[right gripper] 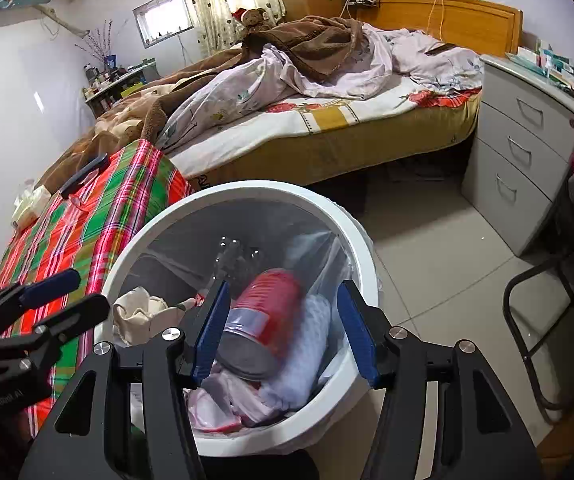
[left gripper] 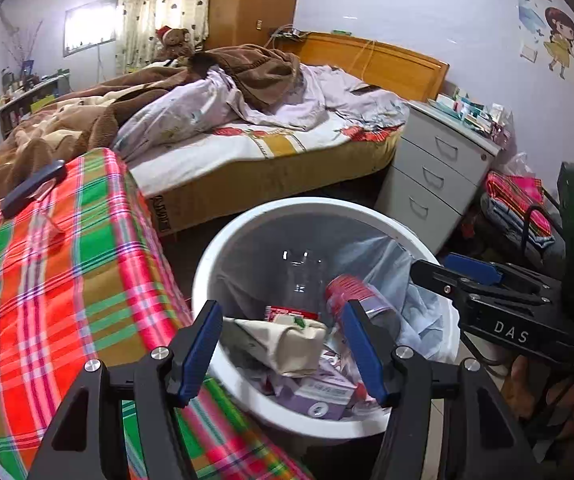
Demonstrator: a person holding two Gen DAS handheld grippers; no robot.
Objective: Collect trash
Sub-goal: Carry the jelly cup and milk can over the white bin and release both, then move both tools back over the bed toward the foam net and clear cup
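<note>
A white trash bin [left gripper: 287, 205] [right gripper: 247, 188] with a clear liner stands on the floor under both grippers. Inside lie a crumpled beige wrapper [left gripper: 299, 340], a clear plastic bottle [left gripper: 303, 276], a red-labelled bottle [left gripper: 351, 292] [right gripper: 267, 308] and a purple carton [left gripper: 319, 396]. My left gripper [left gripper: 283, 348] [right gripper: 71, 294] hovers over the bin's near left side, open, with the wrapper lying below the gap. My right gripper [right gripper: 283, 332] [left gripper: 443, 270] hangs over the bin's right side, open, and the red-labelled bottle, blurred, shows below its fingers in the bin.
A surface covered in red and green plaid cloth [left gripper: 67, 280] presses against the bin's left side, with a dark flat object [left gripper: 35, 186] on it. Behind are an unmade bed [left gripper: 247, 128] and a grey drawer cabinet [left gripper: 435, 176]. A black chair frame [right gripper: 527, 320] stands on tiled floor at right.
</note>
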